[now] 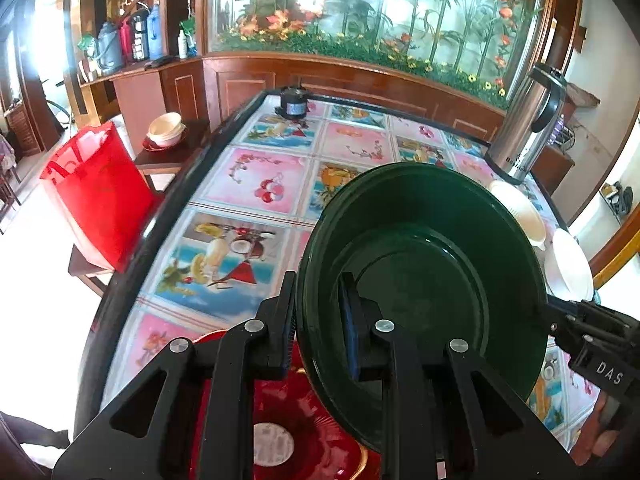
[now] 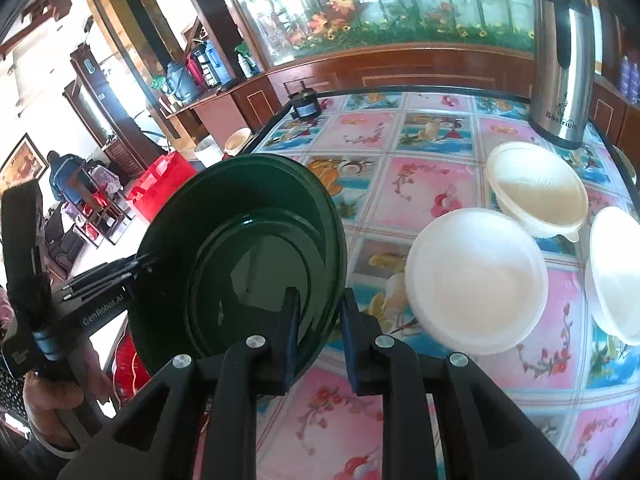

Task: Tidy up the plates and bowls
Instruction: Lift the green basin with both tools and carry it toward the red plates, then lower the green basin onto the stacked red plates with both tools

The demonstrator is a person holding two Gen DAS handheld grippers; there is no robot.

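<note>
Held aloft over the near end of the tiled, fruit-and-flower patterned table [image 1: 256, 184]: a dark green, glossy, round plastic bowl [image 1: 424, 280], tilted steeply so its open side faces both cameras. Gripped from two sides at once. Left gripper [image 1: 320, 320] narrowed onto the bowl's left rim, one finger outside the wall, the blue-padded one inside. Right gripper [image 2: 320, 332] likewise pinched onto the opposite rim, wall caught between its pads; visible from the left wrist as a black tip meeting the bowl's right edge. Neither hand clearly nearer; bowl spanning the gap between the two. Directly beneath, partly hidden by the left fingers: a red, translucent, gold-edged plate [image 1: 296, 432] with a round white sticker, lying flat at the table's near edge. Likely the landing spot, so the coming move seems to turn on levelling the bowl and bringing it straight down over that plate. Off to the right, well apart: a smooth white foam bowl [image 2: 476, 276], a cream ribbed plastic bowl [image 2: 536, 184] and another white bowl [image 2: 616, 276], with a tall steel thermos jug [image 2: 560, 60] behind them. Green bowl looking empty, clean, rigid and slick; slipping under a one-sided grip seems possible.
</note>
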